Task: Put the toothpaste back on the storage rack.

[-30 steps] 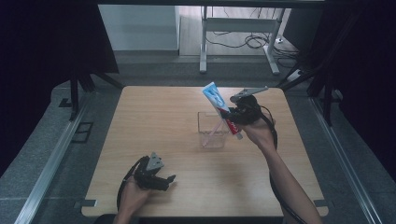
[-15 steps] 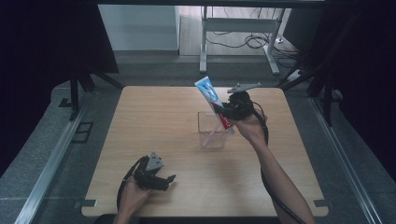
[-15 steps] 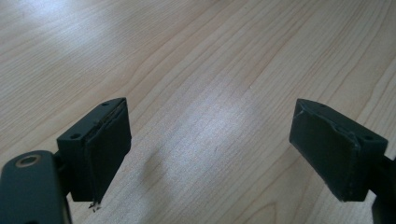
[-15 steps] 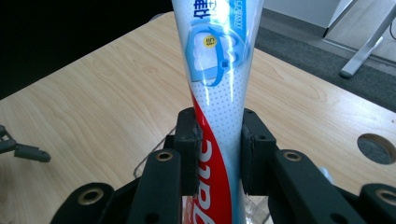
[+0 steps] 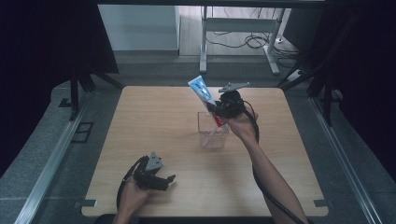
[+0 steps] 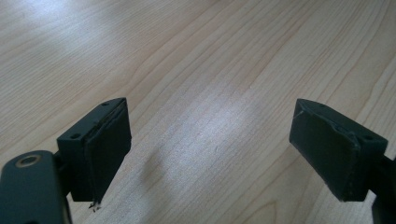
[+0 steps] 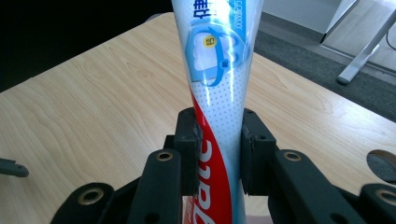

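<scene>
We see the wooden table (image 5: 154,126) spreading across the middle of the high view, its pale grain also running behind the jaws in both gripper views. Just right of the frame's centre stands a clear plastic box (image 5: 212,135), open at the top. Above it, the toothpaste tube (image 5: 205,97) is tilted, its flat blue end pointing to the upper left and its red lower part dipping over the box's right side; whether it touches the box we cannot tell. In the right gripper view the tube (image 7: 219,93) rises straight up the middle of the frame, white and blue above, red below. The right gripper (image 5: 223,109) sits right of centre in the high view, its jaws clamped on the tube's lower part, pads pressed against both sides. At the lower left of the high view, the left gripper (image 5: 159,178) rests near the table's near edge, its jaws standing wide with nothing between them.
</scene>
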A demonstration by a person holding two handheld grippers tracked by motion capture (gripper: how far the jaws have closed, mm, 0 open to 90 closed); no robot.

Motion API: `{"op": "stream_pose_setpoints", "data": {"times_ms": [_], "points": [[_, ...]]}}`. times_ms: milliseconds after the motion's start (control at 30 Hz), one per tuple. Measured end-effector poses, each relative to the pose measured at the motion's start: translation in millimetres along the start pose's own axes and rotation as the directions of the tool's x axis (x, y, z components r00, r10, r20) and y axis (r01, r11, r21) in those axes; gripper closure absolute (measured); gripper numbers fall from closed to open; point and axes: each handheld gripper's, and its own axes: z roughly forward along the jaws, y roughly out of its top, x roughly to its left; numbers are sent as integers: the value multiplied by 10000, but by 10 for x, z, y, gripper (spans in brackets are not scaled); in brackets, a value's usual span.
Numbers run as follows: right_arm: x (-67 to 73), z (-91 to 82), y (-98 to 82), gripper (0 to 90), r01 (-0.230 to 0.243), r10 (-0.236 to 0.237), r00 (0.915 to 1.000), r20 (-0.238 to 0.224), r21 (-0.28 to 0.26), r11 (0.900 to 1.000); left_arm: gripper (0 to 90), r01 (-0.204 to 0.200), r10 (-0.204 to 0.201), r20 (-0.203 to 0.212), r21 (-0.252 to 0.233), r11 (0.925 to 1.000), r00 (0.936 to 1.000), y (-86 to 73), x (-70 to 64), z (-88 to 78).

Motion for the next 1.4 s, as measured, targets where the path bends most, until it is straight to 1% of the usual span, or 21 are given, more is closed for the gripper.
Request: {"op": "stream_pose_setpoints", "data": {"times_ms": [300,533,800,1033,1167,1400], "points": [[-16,145,-69,729,129,-129,9999,70,33,9999,130,-11,11,49,6,10000,10000,-1,-2,7],[-30,243,-142,728,109,-110,9999,49,225,9997,130,-27,26,83,39,10000,10000,-2,0,13],[-25,326,-226,727,229,-235,9997,114,472,9986,130,-40,39,109,62,10000,9999,0,-6,20],[-15,371,-285,723,281,-283,9996,29,676,9973,130,-47,46,111,79,10000,9999,-2,-4,22],[-9,380,-310,721,379,-371,9992,-136,668,9970,130,-55,54,112,86,9999,9999,-2,-4,23],[12,398,-349,716,481,-455,9984,-326,868,9951,130,-87,85,128,147,9999,9999,-1,-11,34]]}}
